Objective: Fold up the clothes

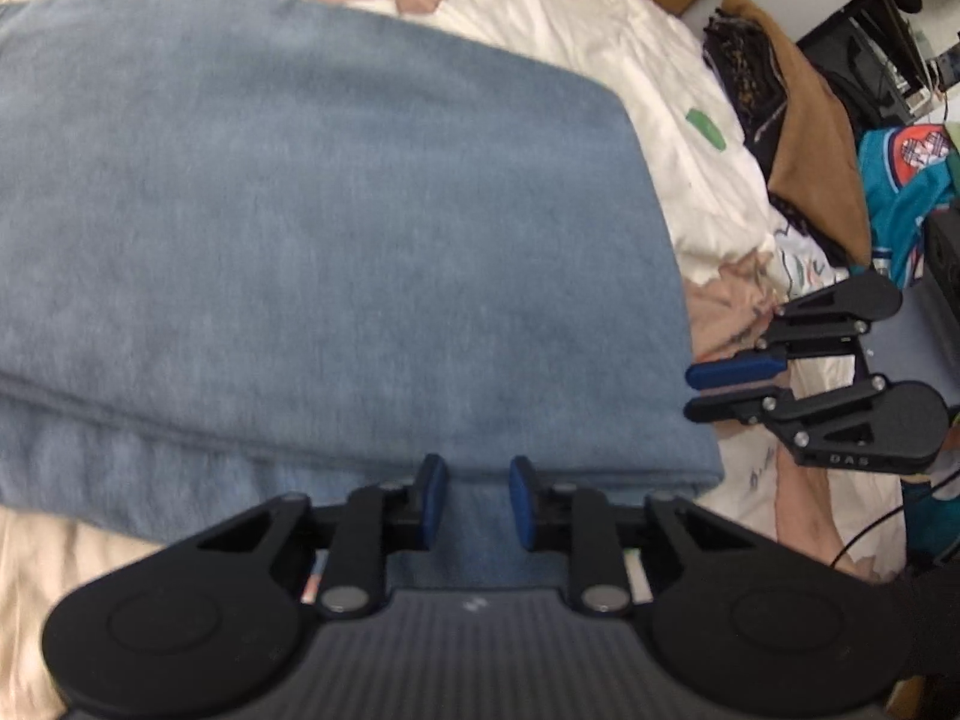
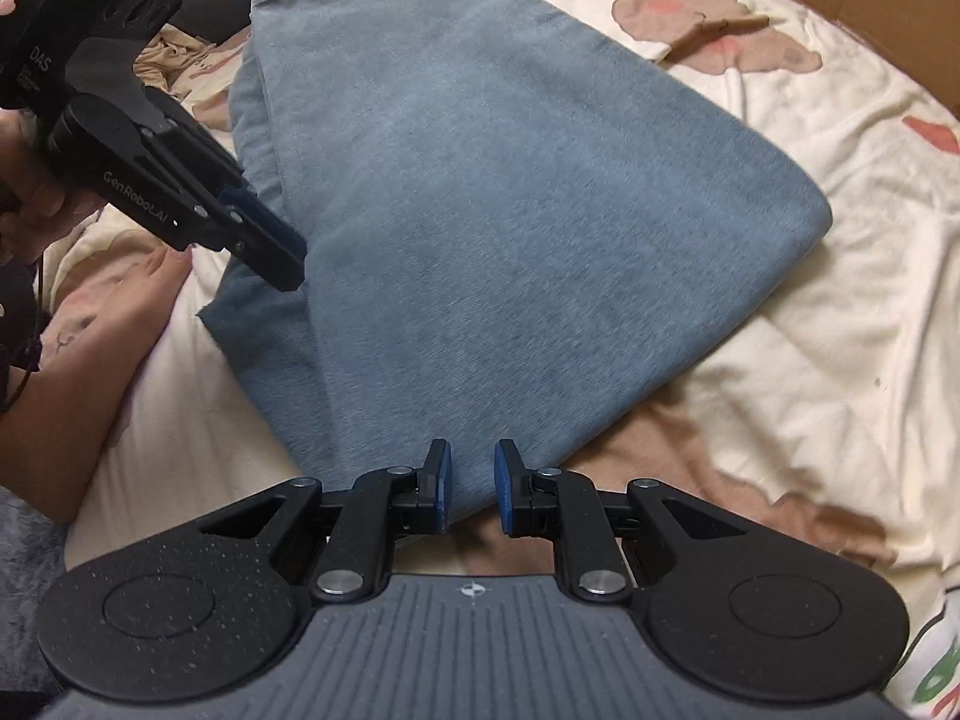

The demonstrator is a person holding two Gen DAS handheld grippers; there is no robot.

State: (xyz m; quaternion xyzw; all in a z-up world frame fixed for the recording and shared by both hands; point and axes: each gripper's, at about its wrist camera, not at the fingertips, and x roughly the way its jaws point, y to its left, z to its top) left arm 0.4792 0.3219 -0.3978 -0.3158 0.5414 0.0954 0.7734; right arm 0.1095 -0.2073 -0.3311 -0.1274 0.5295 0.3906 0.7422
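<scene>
Here, view by view:
Garment: a folded blue-grey knit garment (image 1: 336, 252) lies flat on a cream bedspread (image 1: 678, 60) printed with brown bears and small coloured shapes.
Left wrist view only: past the bed's far edge lie a tan cloth with a dark patterned piece (image 1: 798, 138), a teal printed garment (image 1: 912, 180) and dark furniture at the top corner.
Right wrist view only: a brown cardboard edge (image 2: 840, 6) runs along the top right, a grey fuzzy surface sits at the lower left, and a person's hand (image 2: 30, 180) grips the other tool's handle.
Left gripper (image 1: 477, 501): its blue pads (image 1: 433, 492) stand a narrow gap apart over the garment's near folded edge; cloth shows in the gap, but the pads do not visibly pinch it, so it reads as released. In the right wrist view it sits at the garment's left edge.
Right gripper (image 2: 472, 483): pads (image 2: 443, 480) nearly together at the garment's near corner, with cloth showing between them; whether they bite it I cannot tell. In the left wrist view it (image 1: 690, 390) lies just beside the garment's right edge, fingers (image 1: 735, 372) close together.
</scene>
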